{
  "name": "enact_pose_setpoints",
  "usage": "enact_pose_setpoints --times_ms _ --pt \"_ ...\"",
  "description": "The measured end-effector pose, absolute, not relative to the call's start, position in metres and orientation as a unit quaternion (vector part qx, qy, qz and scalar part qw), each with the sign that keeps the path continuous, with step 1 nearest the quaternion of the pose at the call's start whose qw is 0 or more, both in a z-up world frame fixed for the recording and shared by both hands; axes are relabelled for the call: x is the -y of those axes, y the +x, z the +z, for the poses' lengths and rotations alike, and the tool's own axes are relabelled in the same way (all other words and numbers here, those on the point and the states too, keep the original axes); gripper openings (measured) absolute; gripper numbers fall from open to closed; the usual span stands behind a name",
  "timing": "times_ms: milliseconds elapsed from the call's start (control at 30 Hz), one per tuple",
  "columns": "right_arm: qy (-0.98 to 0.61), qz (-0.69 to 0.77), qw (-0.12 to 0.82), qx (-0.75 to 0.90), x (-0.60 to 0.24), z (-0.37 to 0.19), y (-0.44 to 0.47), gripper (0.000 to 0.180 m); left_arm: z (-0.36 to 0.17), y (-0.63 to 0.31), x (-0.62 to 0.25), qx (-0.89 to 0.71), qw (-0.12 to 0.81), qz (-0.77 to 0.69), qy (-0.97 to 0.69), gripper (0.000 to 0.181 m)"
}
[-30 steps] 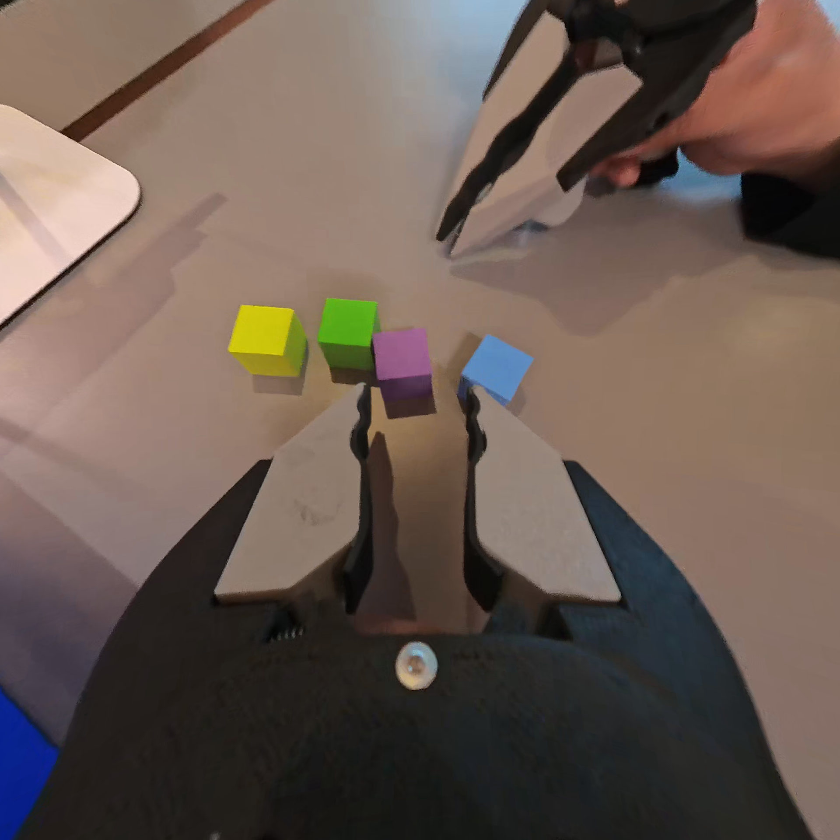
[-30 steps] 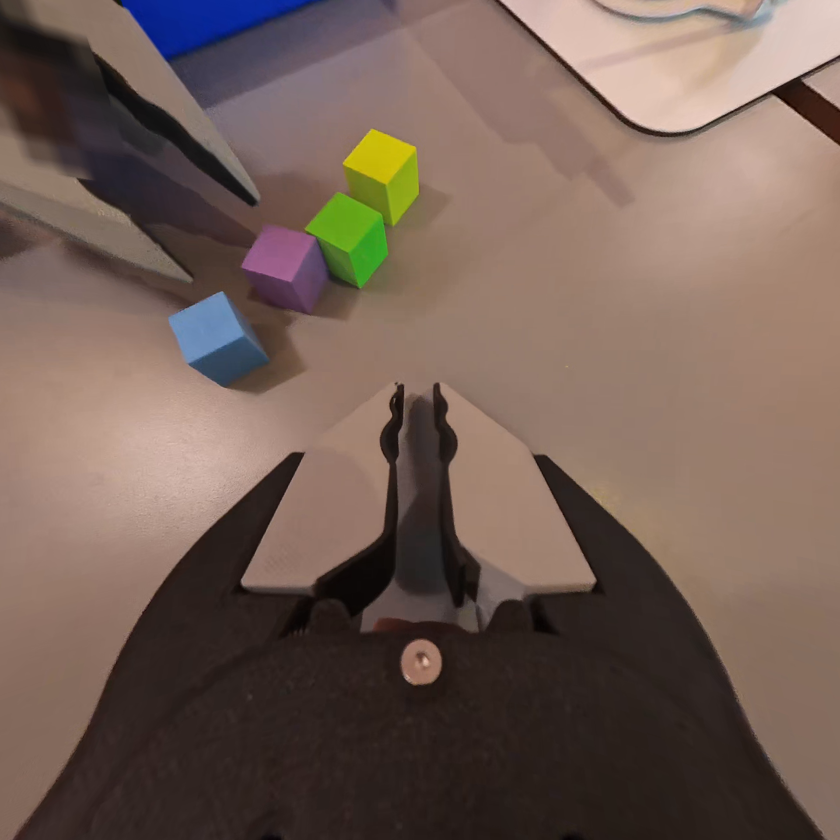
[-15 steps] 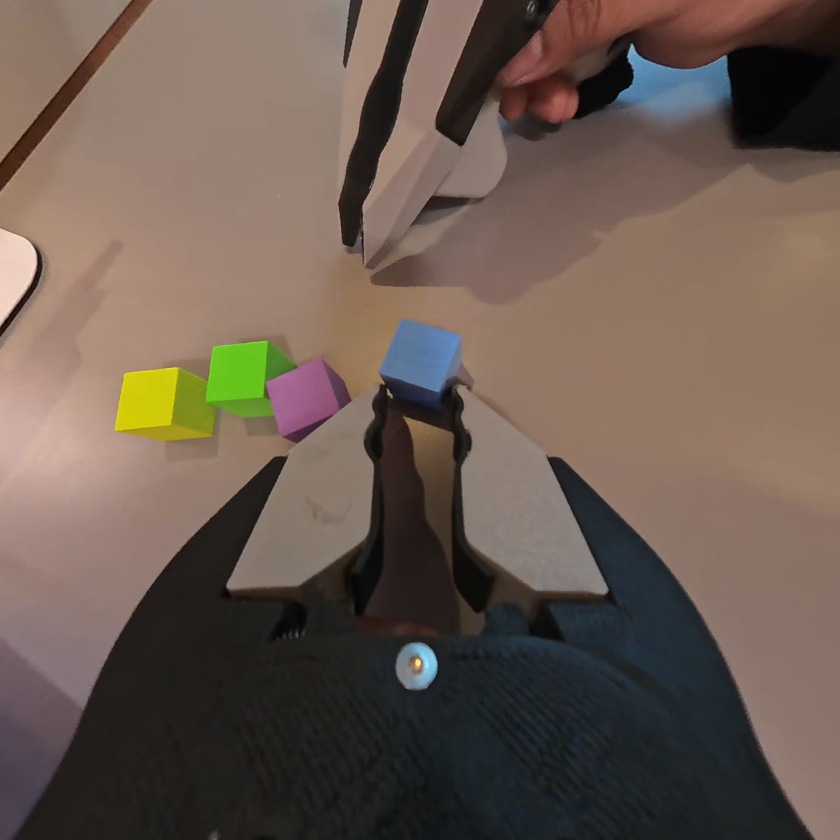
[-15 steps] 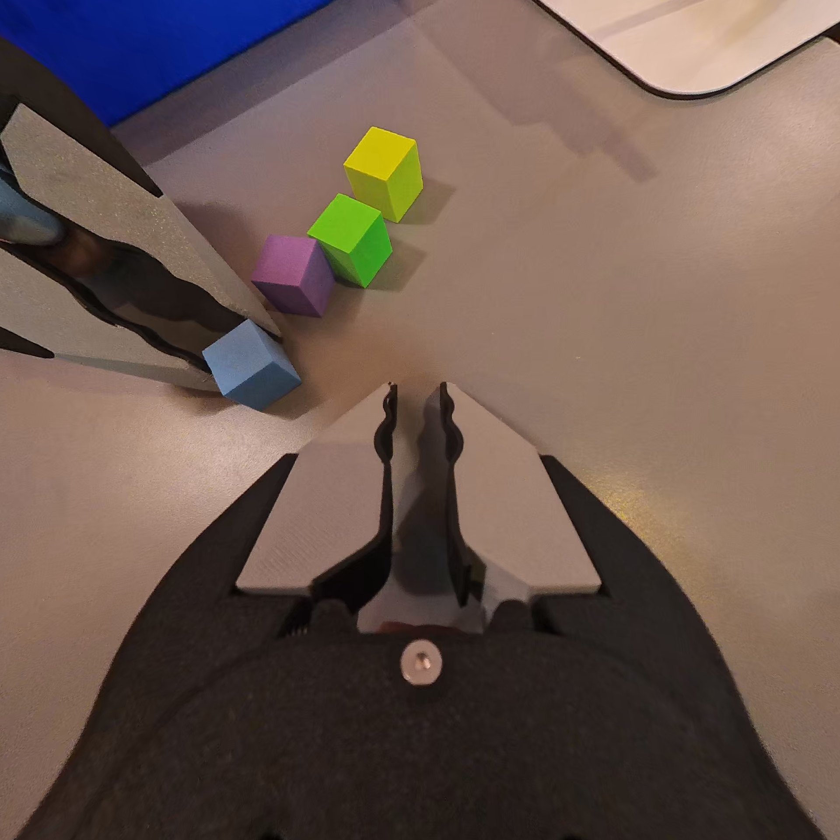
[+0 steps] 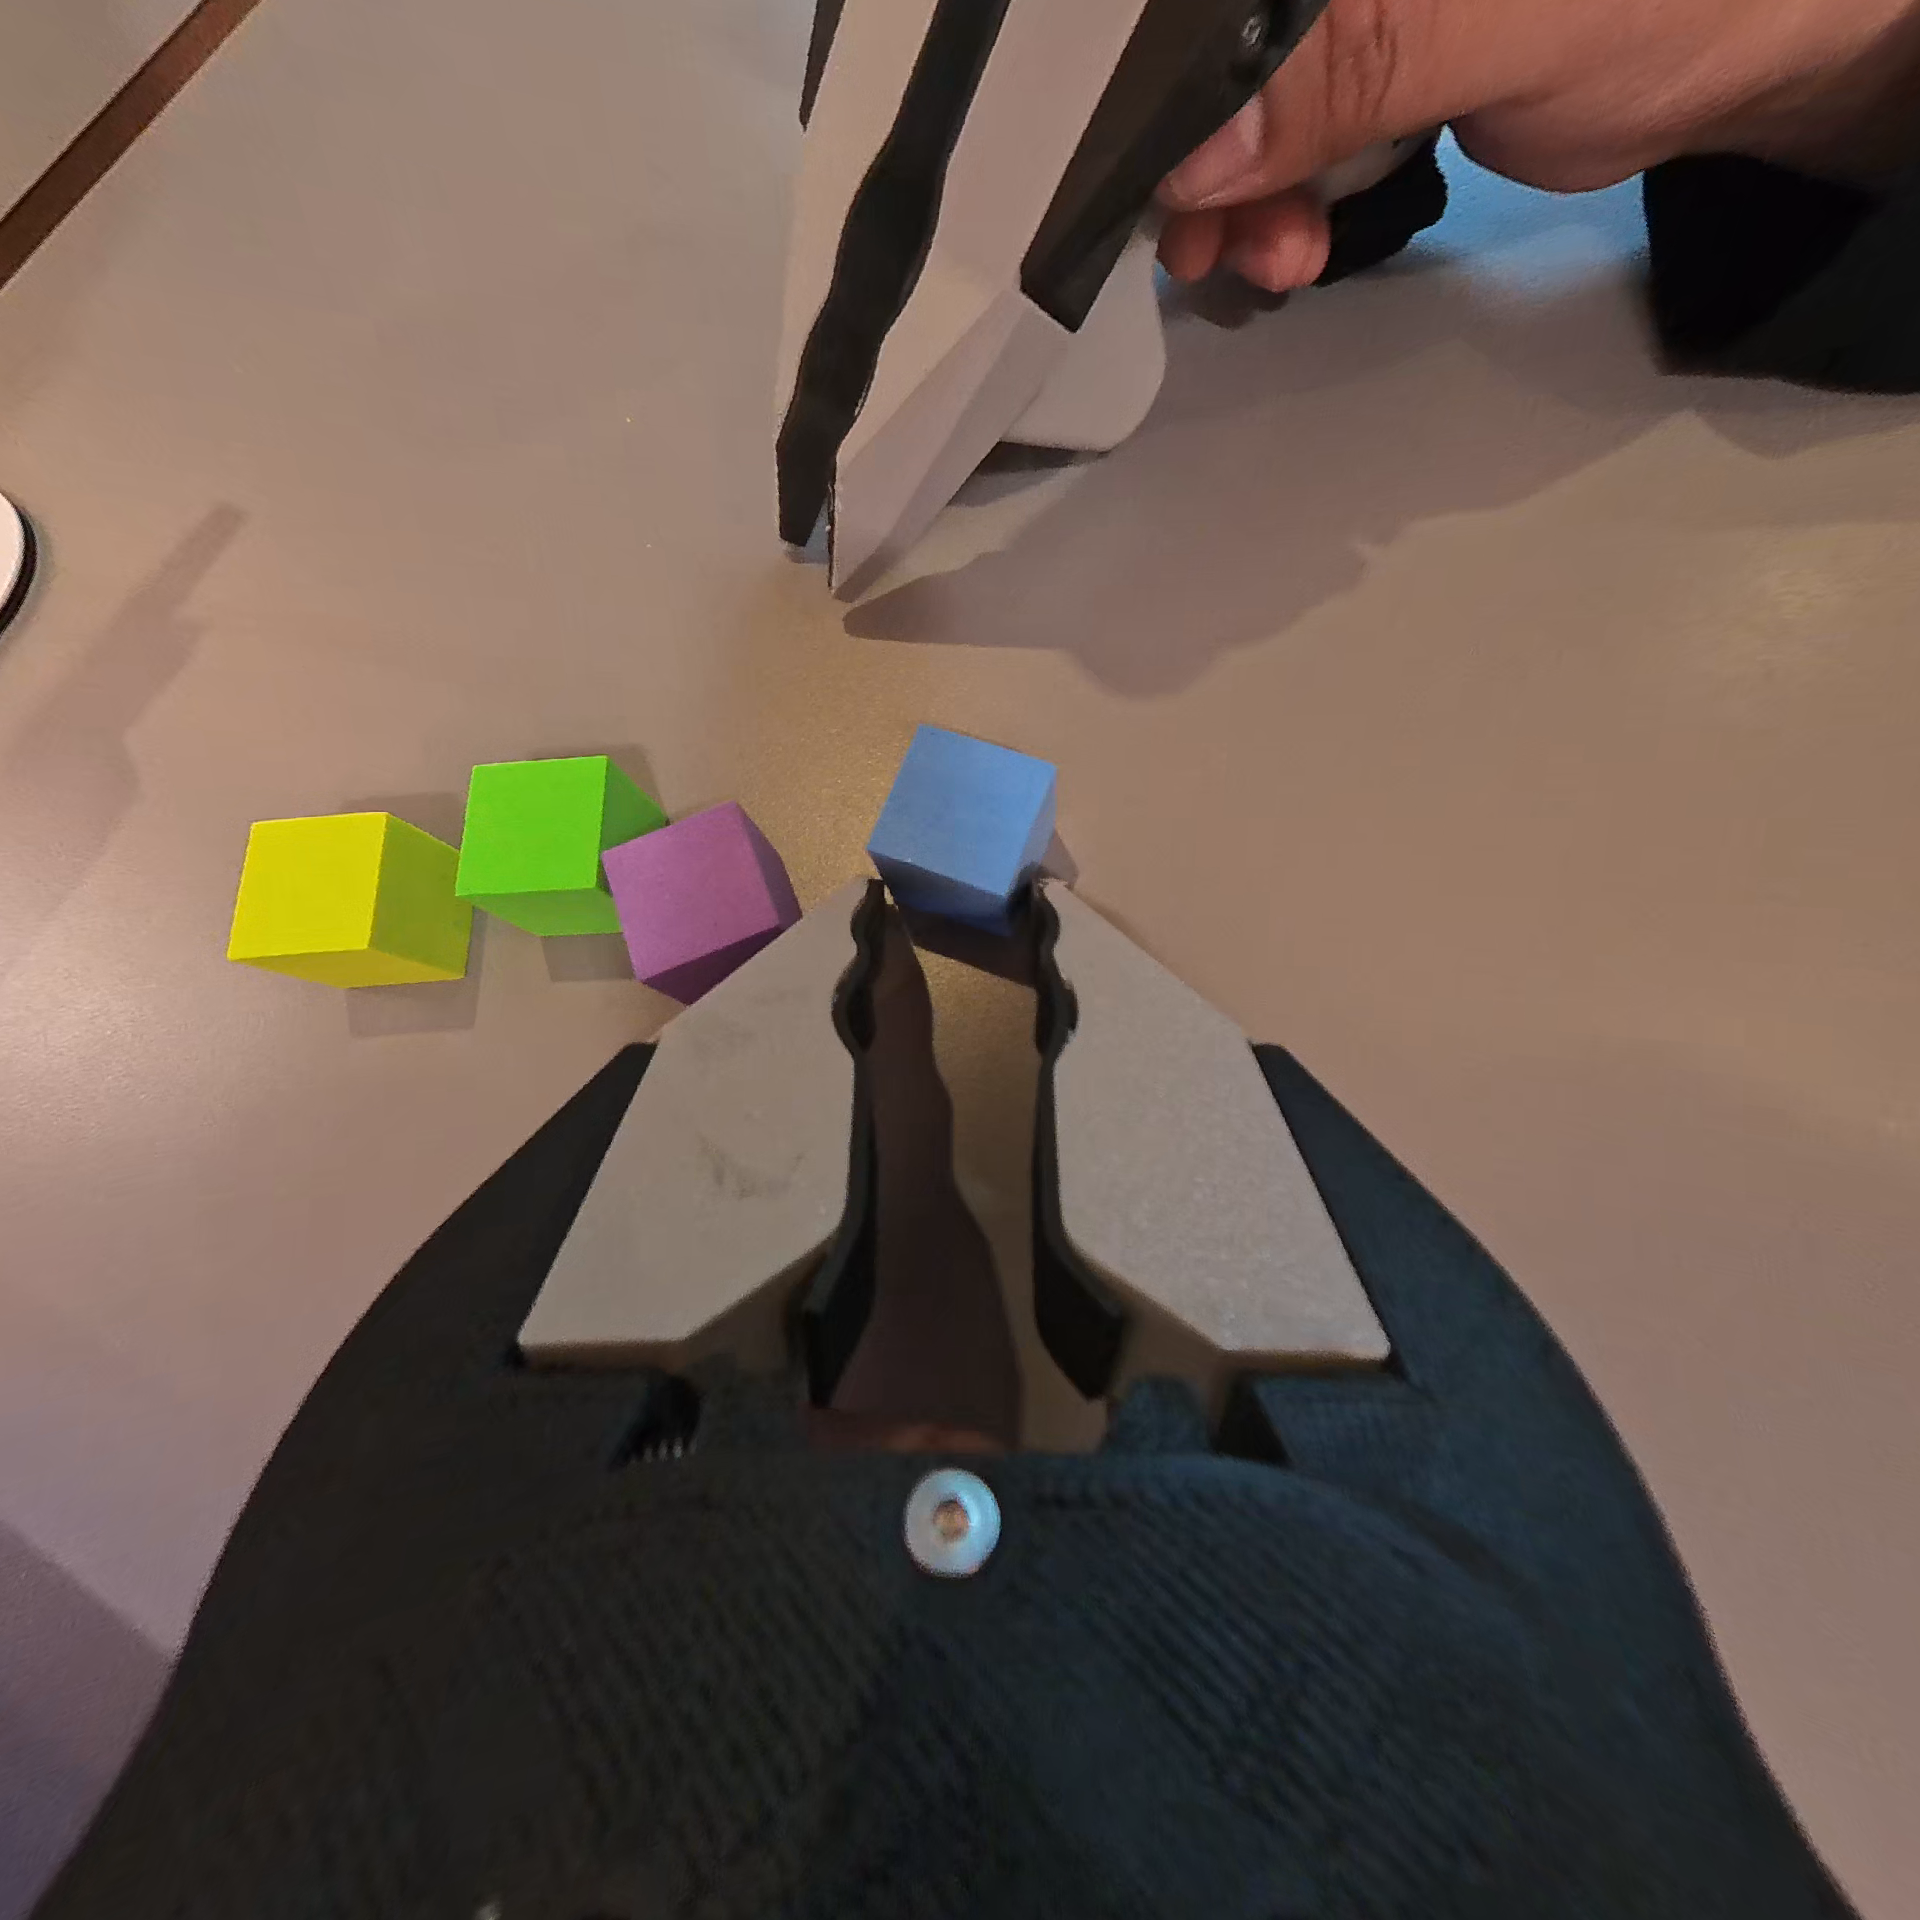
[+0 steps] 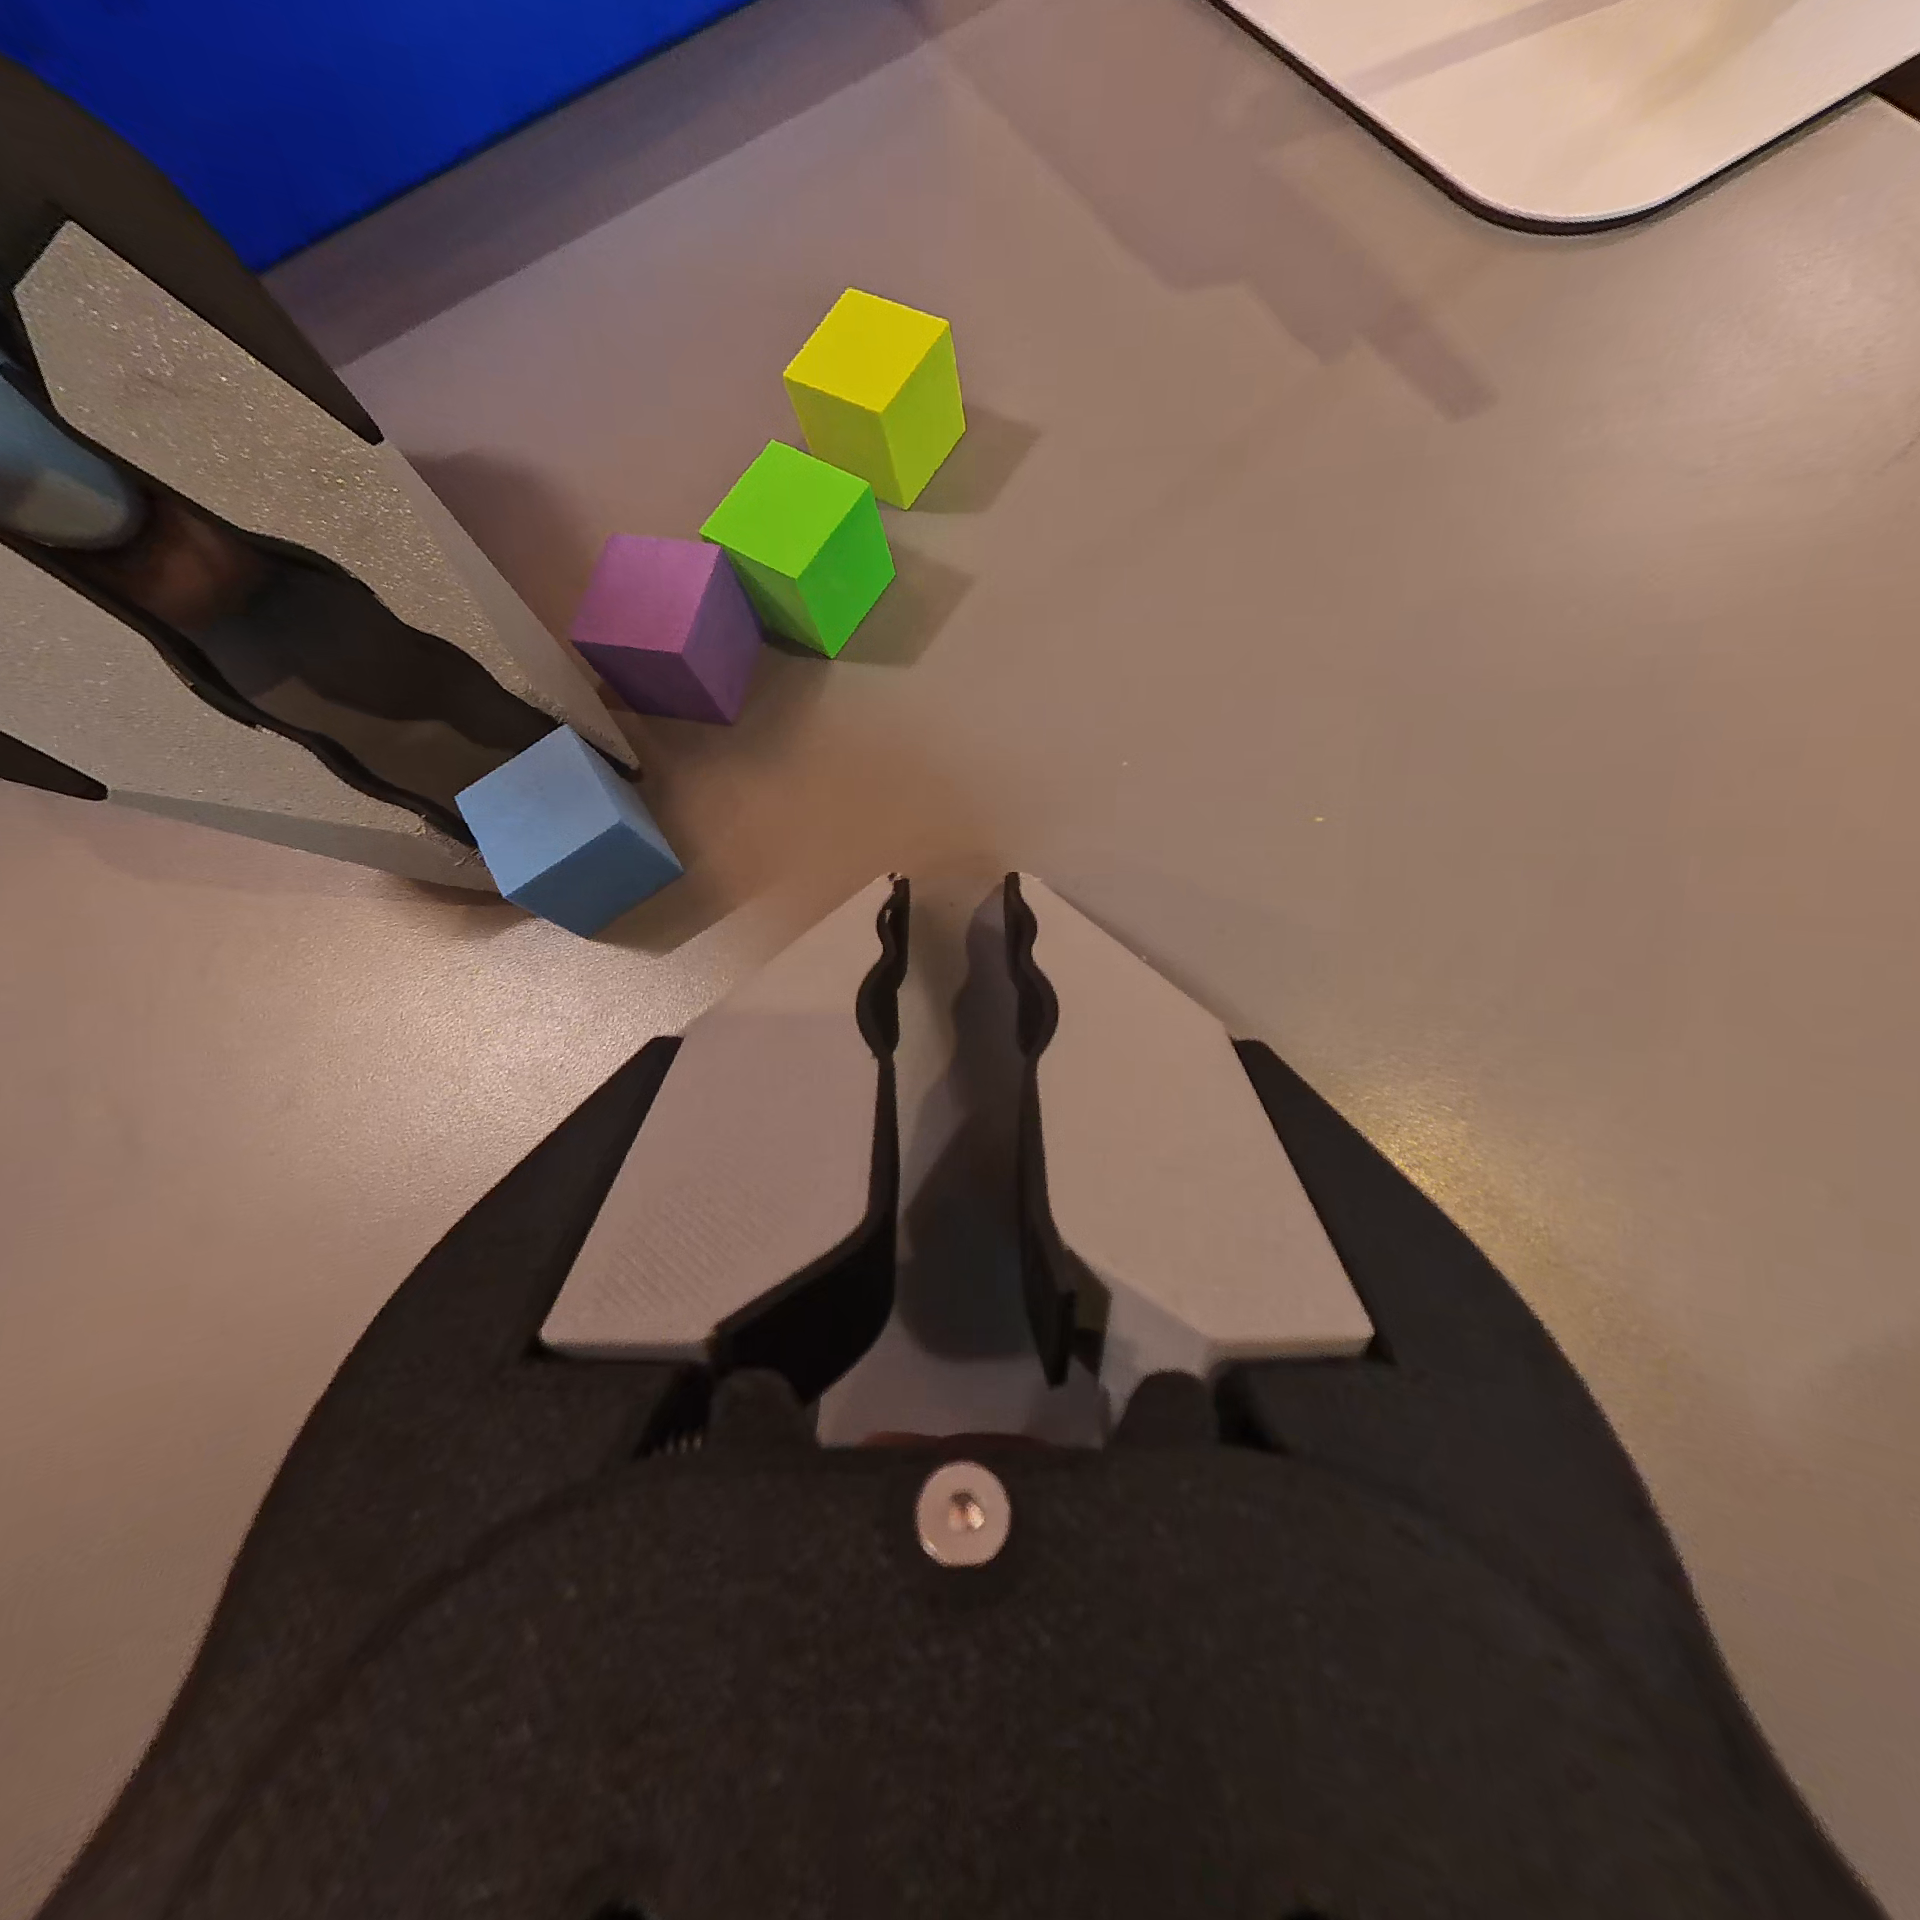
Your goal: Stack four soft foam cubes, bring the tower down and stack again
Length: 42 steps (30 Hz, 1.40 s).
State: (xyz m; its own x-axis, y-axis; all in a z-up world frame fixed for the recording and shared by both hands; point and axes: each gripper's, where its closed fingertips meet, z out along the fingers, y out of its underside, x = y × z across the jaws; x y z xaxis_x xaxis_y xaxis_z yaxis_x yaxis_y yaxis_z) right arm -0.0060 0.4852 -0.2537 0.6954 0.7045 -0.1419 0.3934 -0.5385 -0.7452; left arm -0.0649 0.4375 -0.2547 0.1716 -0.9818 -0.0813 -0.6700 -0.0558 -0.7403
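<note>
- Gripping the blue cube (image 5: pixel 964 821) at its near edge, the left gripper (image 5: pixel 954 896) has both fingertips clamped on it; the cube sits tilted on the table (image 5: pixel 1455 831).
- Beside the blue cube lie the purple cube (image 5: pixel 698 896), green cube (image 5: pixel 540 836) and yellow cube (image 5: pixel 332 896) in a row, unstacked.
- Beyond the blue cube, the right gripper (image 6: pixel 954 883) holds nothing, jaws narrowly apart.

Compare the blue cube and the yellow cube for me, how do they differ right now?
The blue cube sits between the left gripper fingertips; the yellow cube has no gripper near it. Blue stands apart from the other cubes; yellow ends the row, next to the green cube. Blue looks tilted, yellow flat. Both look similar in size.
</note>
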Motion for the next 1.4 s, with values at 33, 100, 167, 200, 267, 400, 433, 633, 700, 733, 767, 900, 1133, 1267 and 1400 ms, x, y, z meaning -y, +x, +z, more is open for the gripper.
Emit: enact_pose_setpoints --times_ms 33,100,167,200,267,400,433,633,700,733,767,900,1133,1267,1400 --pt "-0.849 0.22 0.355 0.323 -0.485 -0.254 -0.006 0.016 -0.255 -0.065 -0.438 -0.599 0.334 -0.233 -0.689 0.026" --pt "-0.849 0.222 0.354 0.322 -0.485 -0.254 -0.006 0.016 -0.255 -0.065 -0.439 -0.596 0.334 -0.234 -0.692 0.027" --pt "-0.85 0.226 0.353 0.32 -0.485 -0.253 -0.007 0.017 -0.255 -0.066 -0.44 -0.591 0.333 -0.235 -0.697 0.03" --pt "-0.85 0.228 0.353 0.319 -0.485 -0.253 -0.007 0.018 -0.255 -0.066 -0.442 -0.587 0.333 -0.234 -0.7 0.025" --pt "-0.85 0.232 0.351 0.317 -0.484 -0.253 -0.007 0.018 -0.255 -0.066 -0.452 -0.582 0.351 -0.21 -0.703 0.016" --pt "-0.85 0.233 0.351 0.316 -0.484 -0.253 -0.007 0.019 -0.24 -0.067 -0.477 -0.559 0.442 -0.137 -0.688 0.008" --pt "-0.85 0.232 0.351 0.317 -0.484 -0.253 -0.007 0.019 -0.237 -0.069 -0.48 -0.551 0.453 -0.13 -0.688 0.003" --pt "-0.85 0.231 0.352 0.317 -0.484 -0.253 -0.007 0.019 -0.234 -0.076 -0.491 -0.52 0.46 -0.13 -0.708 0.013" --pt "-0.85 0.23 0.352 0.318 -0.484 -0.253 -0.007 0.019 -0.234 -0.08 -0.496 -0.508 0.459 -0.127 -0.717 0.013" --pt "-0.85 0.23 0.352 0.318 -0.484 -0.253 -0.007 0.019 -0.235 -0.082 -0.498 -0.504 0.457 -0.125 -0.723 0.013" --pt "-0.85 0.229 0.353 0.318 -0.484 -0.253 -0.007 0.019 -0.236 -0.084 -0.501 -0.499 0.454 -0.122 -0.728 0.013" --pt "-0.85 0.227 0.353 0.319 -0.484 -0.253 -0.007 0.019 -0.242 -0.101 -0.515 -0.481 0.449 -0.078 -0.749 0.014" --pt "-0.85 0.226 0.353 0.319 -0.484 -0.253 -0.007 0.019 -0.237 -0.113 -0.529 -0.446 0.46 -0.079 -0.763 0.018" --pt "-0.85 0.227 0.353 0.319 -0.484 -0.253 -0.007 0.019 -0.222 -0.1 -0.522 -0.442 0.487 -0.134 -0.741 0.021" --pt "-0.85 0.226 0.353 0.319 -0.484 -0.253 -0.008 0.019 -0.22 -0.088 -0.511 -0.435 0.469 -0.19 -0.745 0.027"
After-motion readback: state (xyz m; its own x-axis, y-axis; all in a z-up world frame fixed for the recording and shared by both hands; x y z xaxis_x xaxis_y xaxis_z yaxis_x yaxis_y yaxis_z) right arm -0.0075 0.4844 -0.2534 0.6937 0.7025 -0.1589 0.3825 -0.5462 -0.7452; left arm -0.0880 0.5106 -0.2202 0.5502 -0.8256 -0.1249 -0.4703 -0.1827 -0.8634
